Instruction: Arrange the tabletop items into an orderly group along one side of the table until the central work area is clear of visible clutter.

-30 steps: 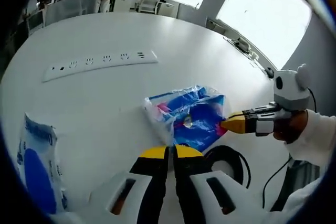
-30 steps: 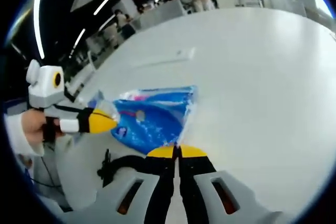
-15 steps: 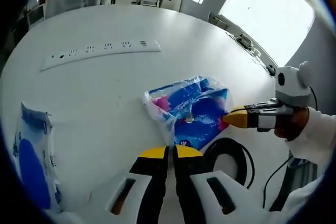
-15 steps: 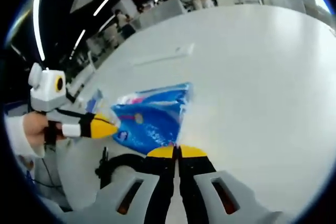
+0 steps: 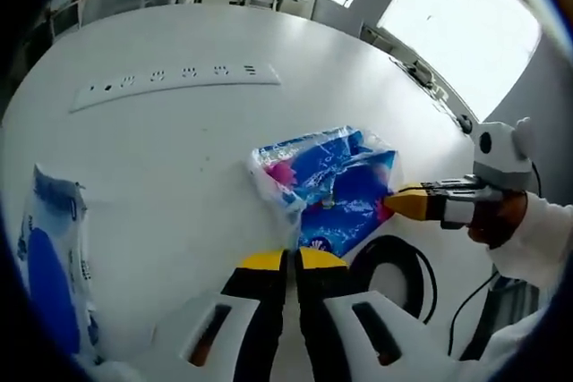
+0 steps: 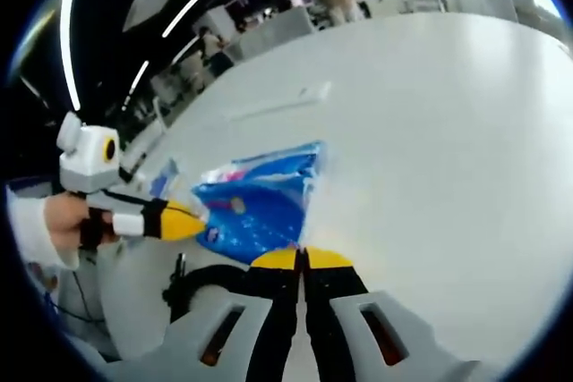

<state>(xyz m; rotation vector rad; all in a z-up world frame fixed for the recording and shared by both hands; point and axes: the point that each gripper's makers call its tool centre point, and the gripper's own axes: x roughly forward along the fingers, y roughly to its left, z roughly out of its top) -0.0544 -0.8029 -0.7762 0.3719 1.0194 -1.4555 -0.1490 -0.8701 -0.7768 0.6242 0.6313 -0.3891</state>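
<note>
Both claws clamped on opposite edges of blue pack [image 5: 333,187]: left claw [image 5: 292,258] pinching the near plastic edge, jaws together; right claw [image 5: 401,204] nipping the far corner, tips closed. Held from two sides probably to lift or drag the floppy wrapper without spilling or bunching, toward one side of table [image 5: 170,158]. Pack lying near the table's edge, just beside a coiled black cable [image 5: 394,266].

Left gripper view adds a white power strip [image 5: 175,83] well apart across the table, plus a second blue-and-white pack [image 5: 49,261] off to the side, both yet to be grouped. Right gripper view gives the reverse angle: right claw [image 6: 303,258] at the pack's edge, left claw [image 6: 179,221] entering with a hand [image 6: 67,219] behind, and broad bare tabletop beyond.
</note>
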